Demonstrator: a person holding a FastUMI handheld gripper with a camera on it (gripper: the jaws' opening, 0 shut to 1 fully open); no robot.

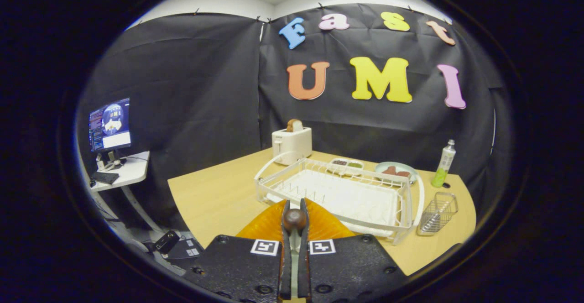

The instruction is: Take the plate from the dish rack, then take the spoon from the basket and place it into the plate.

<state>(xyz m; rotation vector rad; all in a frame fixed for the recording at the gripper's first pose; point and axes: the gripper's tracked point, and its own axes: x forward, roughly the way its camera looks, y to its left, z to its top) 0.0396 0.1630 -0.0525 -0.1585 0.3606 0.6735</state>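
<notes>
My gripper point(294, 206) is shut on a dark brown spoon point(294, 220), whose rounded end shows between the two fingers. Directly under the fingers and the spoon lies the orange plate point(264, 226) on the wooden table, in front of the dish rack. The white wire dish rack point(404, 202) stands just beyond the fingers with no dishes in it. To the right of the rack stands the small wire basket point(439, 211), and nothing shows inside it.
A white toaster point(292, 144) with bread stands behind the rack. Beyond the rack are a small divided dish point(346, 163), a pale plate of food point(396, 171) and a green bottle point(445, 164). A side desk with a monitor point(109, 125) stands off to the left.
</notes>
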